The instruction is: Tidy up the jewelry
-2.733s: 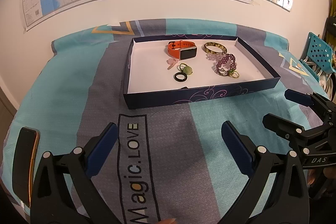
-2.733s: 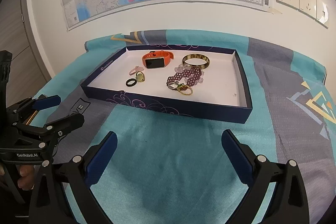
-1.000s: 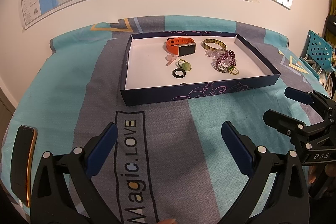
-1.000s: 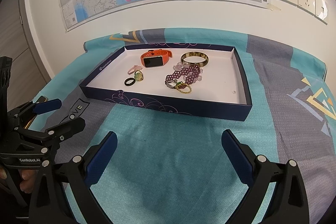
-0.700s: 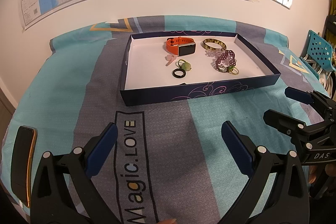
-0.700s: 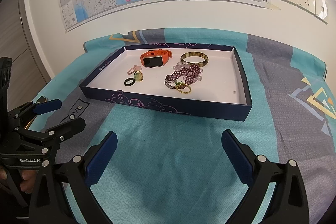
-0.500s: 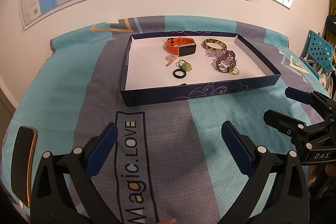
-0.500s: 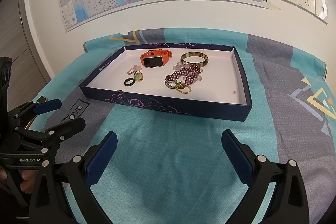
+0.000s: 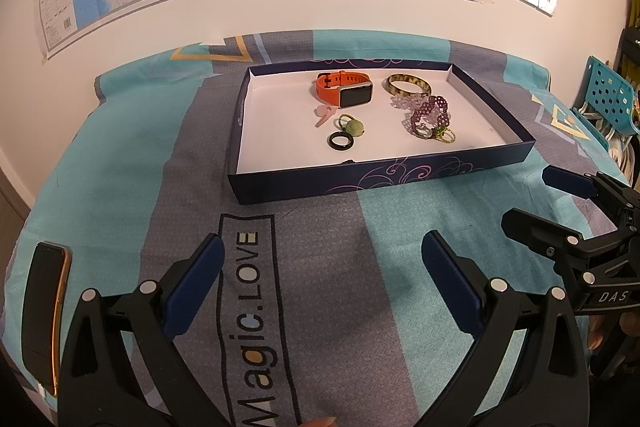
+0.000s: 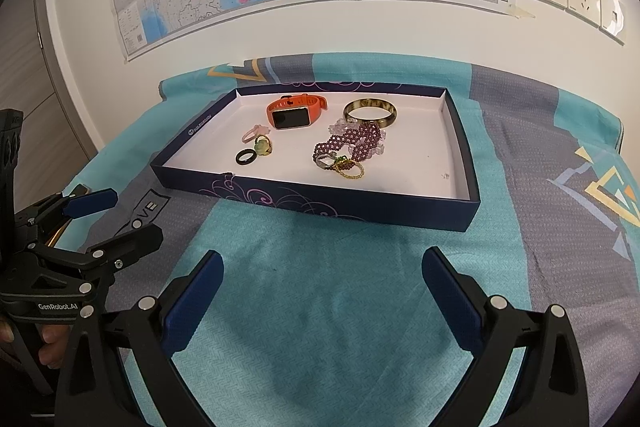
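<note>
Both tools released, carrying nothing: left tool (image 9: pixel 320 263) and right tool (image 10: pixel 320 275) hover with jaws wide over the teal-and-grey patterned cloth (image 10: pixel 320 307) on the surface, well short of the shallow navy cardboard tray with white floor (image 9: pixel 400 175).

All visible jewelry lies in the tray:
- orange-strapped smartwatch (image 10: pixel 294 113) and amber mottled bangle (image 10: pixel 370 111) at the back
- pink ring (image 10: pixel 253 133), green-stone ring (image 10: pixel 263 145), black ring (image 10: pixel 245 157), left of centre
- purple beaded bracelet (image 10: pixel 352 143) touching clear beads and small rings, gold chain loop (image 10: pixel 352 169) at its front

Progress: fits everything gathered, or a sort within the tray pending. Can't tell which.

Dark phone with gold edge (image 9: pixel 44 311) lies at cloth's left.
</note>
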The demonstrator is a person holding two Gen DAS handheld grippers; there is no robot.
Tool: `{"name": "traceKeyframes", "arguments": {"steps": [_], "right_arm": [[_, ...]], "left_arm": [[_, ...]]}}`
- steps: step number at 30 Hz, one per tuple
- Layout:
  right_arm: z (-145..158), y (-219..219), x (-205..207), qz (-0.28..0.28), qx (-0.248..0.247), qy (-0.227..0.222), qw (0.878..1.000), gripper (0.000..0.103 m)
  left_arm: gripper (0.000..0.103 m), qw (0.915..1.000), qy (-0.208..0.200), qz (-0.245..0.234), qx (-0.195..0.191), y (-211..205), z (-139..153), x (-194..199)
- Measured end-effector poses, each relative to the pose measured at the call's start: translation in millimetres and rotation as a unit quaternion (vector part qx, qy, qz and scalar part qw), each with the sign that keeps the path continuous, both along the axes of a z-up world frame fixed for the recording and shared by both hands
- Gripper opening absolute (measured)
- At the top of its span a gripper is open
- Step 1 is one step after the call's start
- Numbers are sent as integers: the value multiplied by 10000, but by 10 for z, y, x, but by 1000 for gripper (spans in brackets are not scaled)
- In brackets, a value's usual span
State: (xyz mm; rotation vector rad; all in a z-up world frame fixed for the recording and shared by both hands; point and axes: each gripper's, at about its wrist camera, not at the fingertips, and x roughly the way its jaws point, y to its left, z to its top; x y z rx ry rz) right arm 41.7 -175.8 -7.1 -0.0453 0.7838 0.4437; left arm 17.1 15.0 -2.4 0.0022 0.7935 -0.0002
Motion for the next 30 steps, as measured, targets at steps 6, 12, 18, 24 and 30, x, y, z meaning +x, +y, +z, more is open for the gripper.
{"name": "traceKeyframes", "arguments": {"steps": [6, 12, 18, 24, 30], "right_arm": [[-2, 0, 0, -5, -2, 2, 10000, 96], [1, -5, 6, -6, 8, 16, 10000, 96], [2, -14, 17, -4, 23, 29, 10000, 96], [2, -11, 12, 17, 8, 21, 10000, 96], [15, -36, 8, 164, -293, -26, 9994, 96]], "left_arm": [[97, 10000, 5, 2, -4, -12, 7, 0], [97, 10000, 9, 3, -10, -12, 5, 2], [97, 10000, 5, 5, 10, -18, 3, 3], [97, 9999, -53, -54, 84, -37, -22, 5], [97, 10000, 37, -6, 4, 30, -33, 43]]}}
